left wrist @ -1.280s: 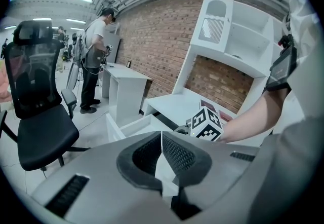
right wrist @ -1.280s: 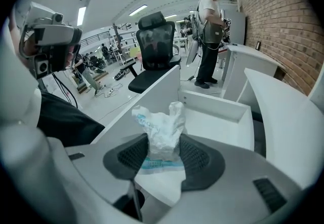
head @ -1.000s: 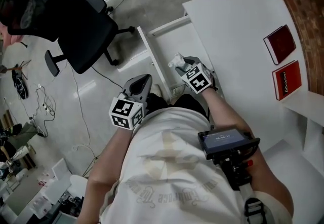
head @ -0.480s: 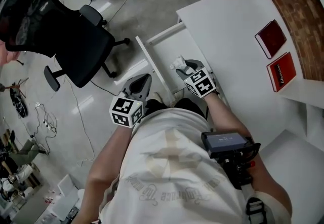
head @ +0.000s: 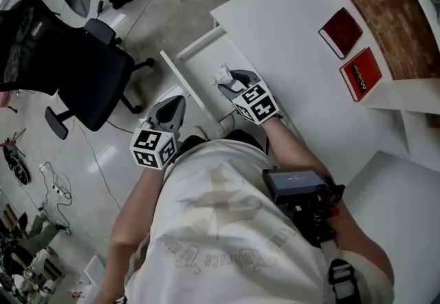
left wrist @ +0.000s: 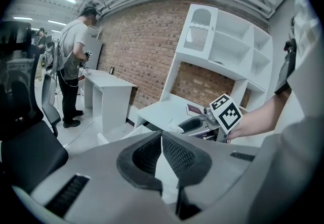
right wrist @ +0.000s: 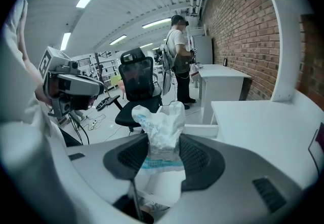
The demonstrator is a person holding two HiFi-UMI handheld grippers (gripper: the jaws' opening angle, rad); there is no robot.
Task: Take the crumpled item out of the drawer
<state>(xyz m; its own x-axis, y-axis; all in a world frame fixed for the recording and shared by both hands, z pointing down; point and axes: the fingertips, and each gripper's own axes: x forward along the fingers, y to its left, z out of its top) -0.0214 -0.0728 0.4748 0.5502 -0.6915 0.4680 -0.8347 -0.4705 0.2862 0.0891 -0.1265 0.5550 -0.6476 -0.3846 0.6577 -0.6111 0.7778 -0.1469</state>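
The right gripper (head: 228, 82) has its jaws part-way apart and clamped on a crumpled plastic wrapper (right wrist: 161, 121), which sticks up between the pads with its twisted top above them. The left gripper (left wrist: 161, 137) has its jaws drawn together at the tips with nothing between them.

The person's right forearm reaches forward along the front edge of the desk (head: 289, 27), so that gripper and the wrapper hang just off the desk's left edge, above the open drawer (head: 185, 86). The left forearm is bent close to the body, and its gripper sits further left of the desk, on the outer side of the drawer's front panel, pointing the same way.

What lies inside the drawer cannot be made out. Two red books (head: 342, 31) lie on the desk's far right side, well apart from both grippers.
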